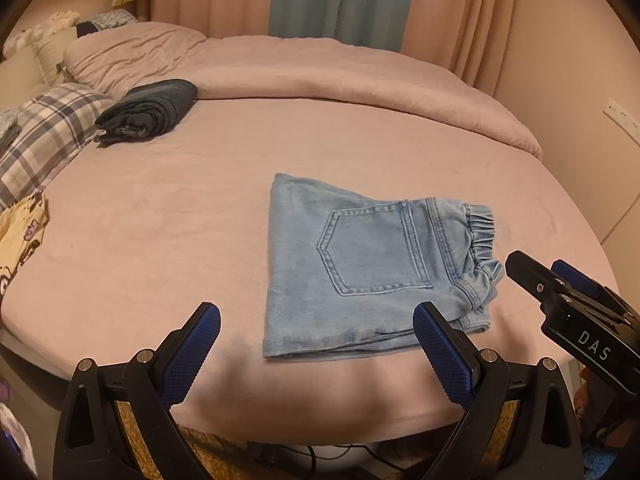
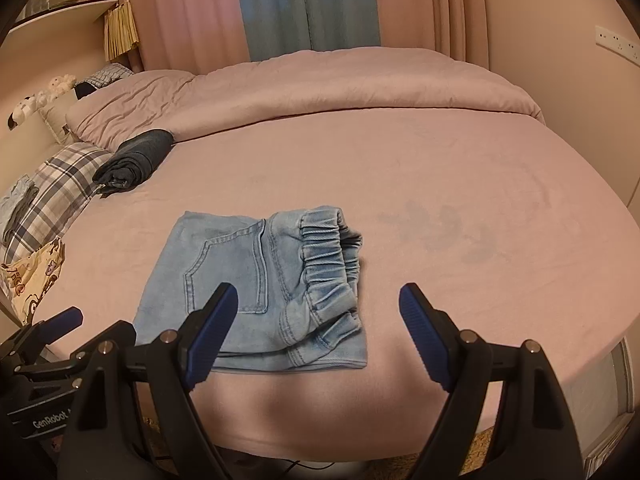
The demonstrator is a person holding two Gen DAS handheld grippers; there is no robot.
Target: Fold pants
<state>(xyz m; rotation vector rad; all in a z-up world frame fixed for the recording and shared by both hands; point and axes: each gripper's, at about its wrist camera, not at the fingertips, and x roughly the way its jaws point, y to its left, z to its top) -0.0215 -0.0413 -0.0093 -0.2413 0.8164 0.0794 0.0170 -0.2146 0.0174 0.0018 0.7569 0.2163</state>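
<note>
Light blue denim pants (image 1: 372, 268) lie folded into a compact rectangle on the pink bed (image 1: 160, 220), back pocket up, elastic waistband to the right. They also show in the right wrist view (image 2: 264, 284). My left gripper (image 1: 316, 316) is open and empty, hovering over the pants' near edge. My right gripper (image 2: 318, 300) is open and empty, just above the pants' near right corner; it also shows at the right of the left wrist view (image 1: 560, 292).
A folded dark garment (image 1: 148, 114) lies at the back left by a plaid pillow (image 1: 48, 136). A pink duvet (image 1: 320, 72) is bunched along the far side. A yellow printed cloth (image 1: 20, 236) is at the left edge. Curtains hang behind.
</note>
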